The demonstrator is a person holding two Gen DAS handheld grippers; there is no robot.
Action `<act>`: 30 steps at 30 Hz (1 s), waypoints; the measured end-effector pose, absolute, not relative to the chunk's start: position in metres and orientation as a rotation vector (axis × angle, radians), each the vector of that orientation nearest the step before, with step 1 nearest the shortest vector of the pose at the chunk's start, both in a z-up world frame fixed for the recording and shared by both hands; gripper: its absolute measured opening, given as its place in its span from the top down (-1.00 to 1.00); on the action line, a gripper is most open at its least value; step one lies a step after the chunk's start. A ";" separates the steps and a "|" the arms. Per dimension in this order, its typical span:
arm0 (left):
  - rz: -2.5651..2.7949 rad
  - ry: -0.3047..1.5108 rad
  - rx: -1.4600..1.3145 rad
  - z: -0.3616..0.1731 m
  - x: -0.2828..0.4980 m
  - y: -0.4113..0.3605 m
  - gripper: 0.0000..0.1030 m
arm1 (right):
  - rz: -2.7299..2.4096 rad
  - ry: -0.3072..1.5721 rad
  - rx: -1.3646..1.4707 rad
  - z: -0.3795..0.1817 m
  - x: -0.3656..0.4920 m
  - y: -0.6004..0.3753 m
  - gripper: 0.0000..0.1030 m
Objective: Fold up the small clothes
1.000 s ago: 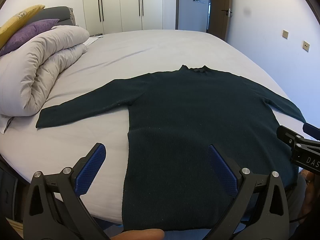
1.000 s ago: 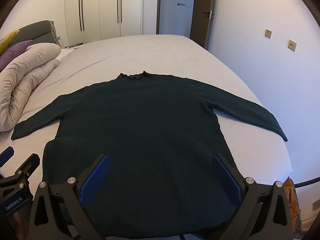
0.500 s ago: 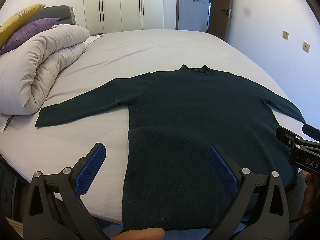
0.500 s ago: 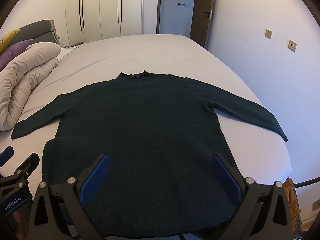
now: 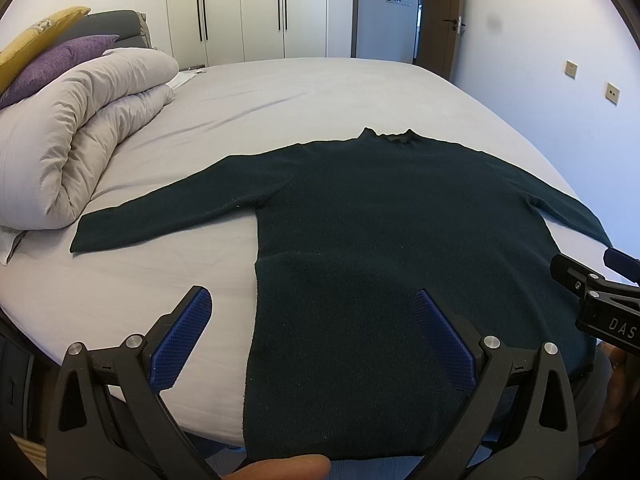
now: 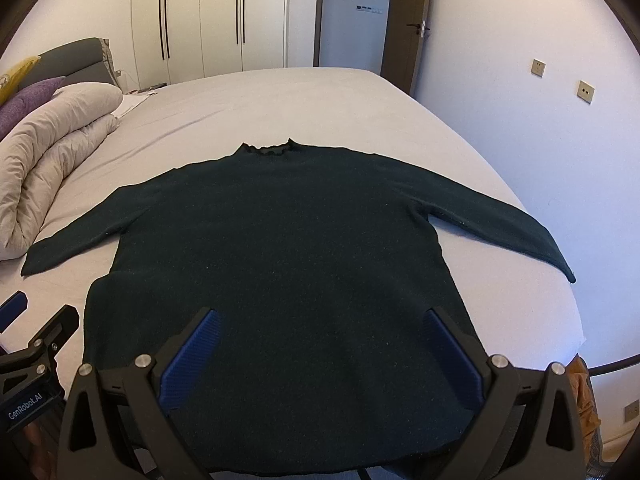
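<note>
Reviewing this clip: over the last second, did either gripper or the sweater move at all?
Nothing visibly changed. The dark sweater lies spread flat on the bed with both sleeves out, exactly as a second ago. The left gripper and right gripper hover over its hem in the same spots, both open and holding nothing. The rolled duvet has not shifted either.

Soft even daylight, sharp focus, heavy fisheye edge warp.

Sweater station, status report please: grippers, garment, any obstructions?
Left gripper and right gripper open, holding nothing. Dark sweater flat on bed, sleeves spread, unfolded. Rolled duvet beside left cuff.
</note>
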State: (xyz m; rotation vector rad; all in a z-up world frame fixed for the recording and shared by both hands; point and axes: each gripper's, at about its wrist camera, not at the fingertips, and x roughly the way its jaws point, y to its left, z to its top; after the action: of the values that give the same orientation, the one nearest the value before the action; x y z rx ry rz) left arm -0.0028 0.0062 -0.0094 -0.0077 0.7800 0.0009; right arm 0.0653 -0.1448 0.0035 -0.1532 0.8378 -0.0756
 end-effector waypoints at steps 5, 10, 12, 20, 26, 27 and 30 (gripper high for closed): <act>0.001 0.782 -0.009 -0.010 -0.003 0.006 -1.00 | -0.076 0.839 -0.155 0.003 0.066 -0.143 -1.00; -0.001 0.783 -0.010 -0.011 -0.004 0.006 -1.00 | -0.075 0.841 -0.155 0.000 0.062 -0.143 -1.00; 0.000 0.784 -0.011 -0.013 -0.004 0.006 -1.00 | -0.075 0.841 -0.155 -0.001 0.062 -0.142 -1.00; -0.002 0.790 -0.018 -0.013 -0.002 0.007 -1.00 | -0.074 0.843 -0.156 -0.002 0.062 -0.143 -1.00; -0.002 0.793 -0.022 -0.013 -0.001 0.008 -1.00 | -0.074 0.844 -0.158 -0.005 0.060 -0.143 -1.00; -0.002 0.793 -0.024 -0.013 -0.001 0.008 -1.00 | -0.074 0.845 -0.159 -0.006 0.059 -0.144 -1.00; -0.003 0.794 -0.026 -0.013 -0.001 0.009 -1.00 | -0.073 0.846 -0.160 -0.006 0.058 -0.144 -1.00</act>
State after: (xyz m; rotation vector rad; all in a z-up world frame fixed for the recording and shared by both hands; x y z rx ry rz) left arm -0.0011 0.0089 -0.0131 -0.0257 0.7936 -0.0033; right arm 0.0583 -0.1439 -0.0065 -0.1602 0.8460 -0.0734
